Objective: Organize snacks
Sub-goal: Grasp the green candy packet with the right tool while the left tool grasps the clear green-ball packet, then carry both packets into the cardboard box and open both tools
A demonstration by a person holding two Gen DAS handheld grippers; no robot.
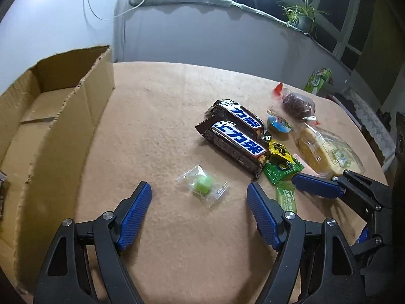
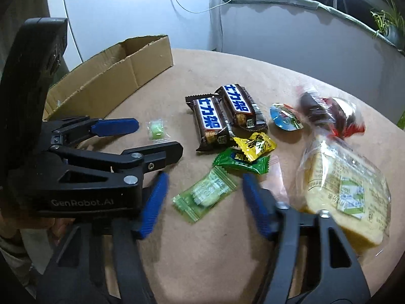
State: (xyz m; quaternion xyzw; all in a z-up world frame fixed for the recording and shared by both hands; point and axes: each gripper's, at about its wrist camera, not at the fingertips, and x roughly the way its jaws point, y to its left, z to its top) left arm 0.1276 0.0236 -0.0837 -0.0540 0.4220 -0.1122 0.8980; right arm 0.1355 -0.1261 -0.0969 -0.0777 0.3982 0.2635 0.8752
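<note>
My left tongs hang released over a clear-wrapped green candy on the worktop. My right tongs, motion-blurred, straddle a pale green packet without gripping it; their own arms cut off the bread bag's near corner.

Matt cardboard box – glossy plastic wrappers – fuzzy tablecloth.

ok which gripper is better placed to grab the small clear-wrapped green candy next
Left. The left gripper stands open with the green candy just ahead of its fingertips; the right gripper flanks a pale green packet instead.
</note>
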